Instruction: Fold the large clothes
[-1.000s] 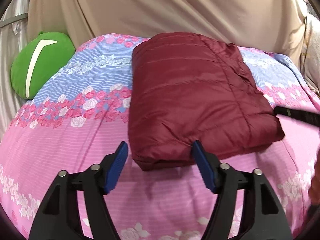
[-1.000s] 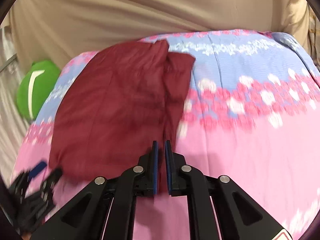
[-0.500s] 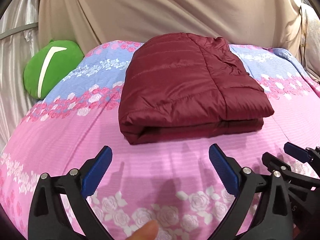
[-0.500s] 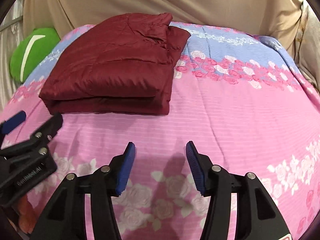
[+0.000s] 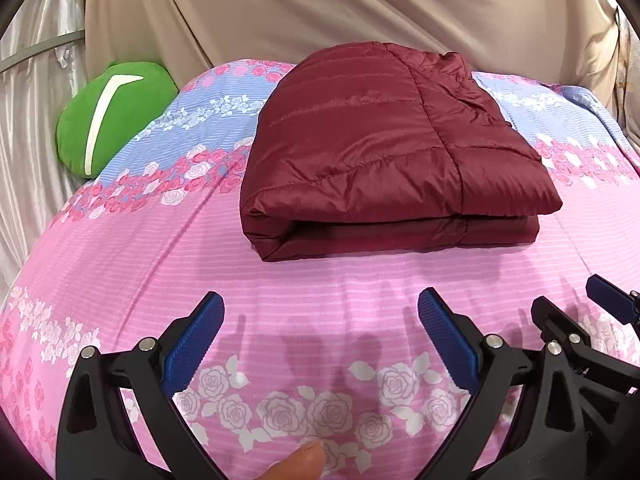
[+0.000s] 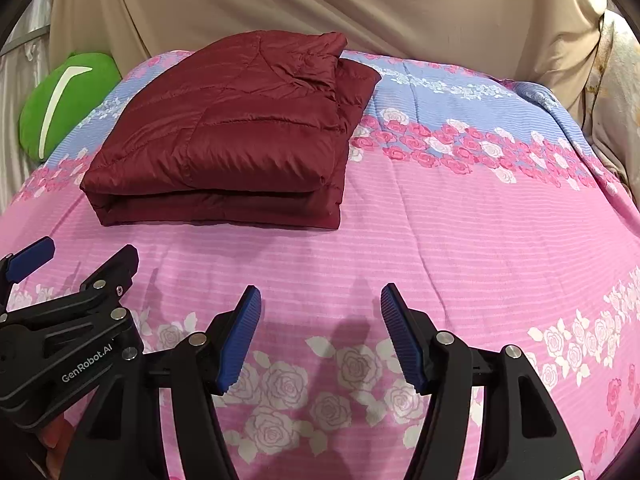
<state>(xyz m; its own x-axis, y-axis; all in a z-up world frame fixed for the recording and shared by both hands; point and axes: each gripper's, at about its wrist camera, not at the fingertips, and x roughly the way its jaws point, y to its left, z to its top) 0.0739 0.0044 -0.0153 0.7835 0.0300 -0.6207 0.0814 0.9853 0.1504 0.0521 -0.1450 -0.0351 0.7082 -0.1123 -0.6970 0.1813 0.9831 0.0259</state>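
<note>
Bedspread (image 5: 120, 272) pink floral, folded jacket (image 5: 384, 152) on it; both grippers' jaws apart, empty

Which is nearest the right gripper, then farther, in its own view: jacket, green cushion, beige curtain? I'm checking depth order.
1. Folded maroon jacket, ahead-left on the bed.
2. Green cushion, far left edge.
3. Beige curtain, behind the bed.
</note>
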